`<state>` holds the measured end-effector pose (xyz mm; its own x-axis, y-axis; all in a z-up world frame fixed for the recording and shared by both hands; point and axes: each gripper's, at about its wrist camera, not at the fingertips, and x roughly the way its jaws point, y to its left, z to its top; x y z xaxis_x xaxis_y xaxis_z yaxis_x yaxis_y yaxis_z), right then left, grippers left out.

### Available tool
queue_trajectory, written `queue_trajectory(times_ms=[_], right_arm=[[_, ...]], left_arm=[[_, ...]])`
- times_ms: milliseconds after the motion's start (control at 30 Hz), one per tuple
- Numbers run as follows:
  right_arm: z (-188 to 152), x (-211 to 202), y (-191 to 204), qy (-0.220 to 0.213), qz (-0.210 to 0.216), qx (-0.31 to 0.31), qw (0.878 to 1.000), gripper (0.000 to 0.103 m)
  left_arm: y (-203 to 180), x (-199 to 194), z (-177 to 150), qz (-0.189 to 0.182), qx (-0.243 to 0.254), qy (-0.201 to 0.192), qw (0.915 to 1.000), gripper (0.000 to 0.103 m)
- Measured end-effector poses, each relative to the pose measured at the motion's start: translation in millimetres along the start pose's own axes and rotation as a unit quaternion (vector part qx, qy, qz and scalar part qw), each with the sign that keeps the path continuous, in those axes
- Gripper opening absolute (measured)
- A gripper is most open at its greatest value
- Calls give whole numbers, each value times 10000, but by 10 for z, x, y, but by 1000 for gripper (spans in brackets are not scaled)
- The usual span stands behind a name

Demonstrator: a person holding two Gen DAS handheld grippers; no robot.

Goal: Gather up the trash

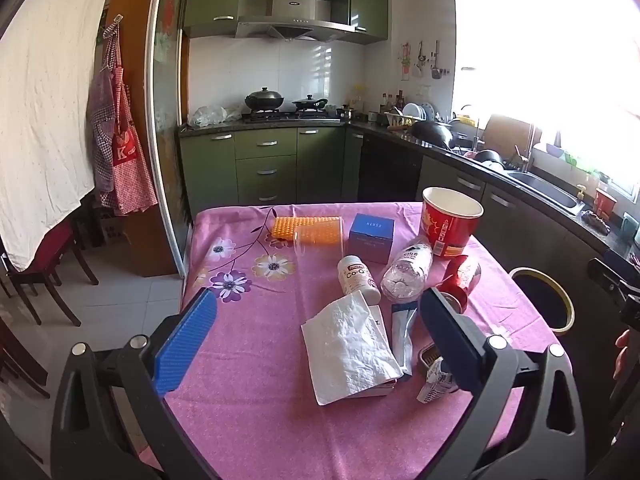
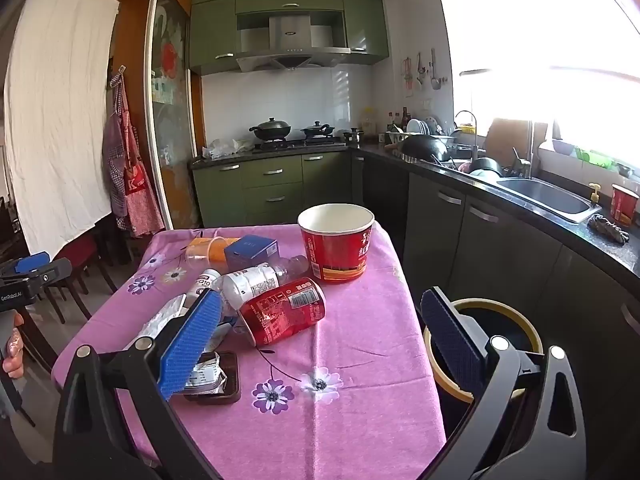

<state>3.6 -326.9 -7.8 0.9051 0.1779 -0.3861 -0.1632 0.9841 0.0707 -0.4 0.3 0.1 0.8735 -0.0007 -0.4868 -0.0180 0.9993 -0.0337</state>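
At the left of the table [image 2: 360,360], the left gripper [image 1: 318,330] hovers with its jaws wide apart and nothing between them. It points slightly down over the near edge of the pink flowered cloth. Just ahead of it lies a crumpled white paper napkin [image 1: 348,344], and a white supplement bottle [image 1: 358,278] lies beyond the napkin on its side.

Moving to the middle, a clear plastic water bottle [image 2: 256,280] lies flat, its long axis running across the table from left to right. Touching it on the near side is a crushed red soda can [image 2: 282,310], which also lies on its side with its long axis from left to right, a little oblique. A red paper bucket [image 2: 336,242] stands upright behind them.

At the right, the right gripper [image 2: 322,338] is also fully open and empty. The can sits just ahead of it, nearer to its left finger, so I judge the right hand is the nearer one for the can. The round trash bin [image 2: 480,308] stands on the floor just beside the right edge of the table, under the right finger.
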Motion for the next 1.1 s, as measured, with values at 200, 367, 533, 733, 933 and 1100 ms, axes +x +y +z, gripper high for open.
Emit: queue_trajectory(times_ms=[200,367,533,733,933,1100], right_arm=[[1,6,15,20,-20,12,10000,99],[-16,23,15,32,-1,17,10000,99],[-40,28,16,38,-11,22,10000,99],[-26,38,21,48,5,53,10000,99],[-19,51,11,73,-4,60,10000,99],[-32,71,3,85,4,77,9999,99]], left_arm=[[18,22,-3,38,11,29,10000,97],[-54,-17,30,-2,54,-11,10000,97],[-41,-10,23,-22,34,-10,10000,97],[-40,33,-25,-83,64,34,9999,97],[-42,51,-32,-105,74,55,9999,97],[-48,42,-19,-110,79,59,9999,97]])
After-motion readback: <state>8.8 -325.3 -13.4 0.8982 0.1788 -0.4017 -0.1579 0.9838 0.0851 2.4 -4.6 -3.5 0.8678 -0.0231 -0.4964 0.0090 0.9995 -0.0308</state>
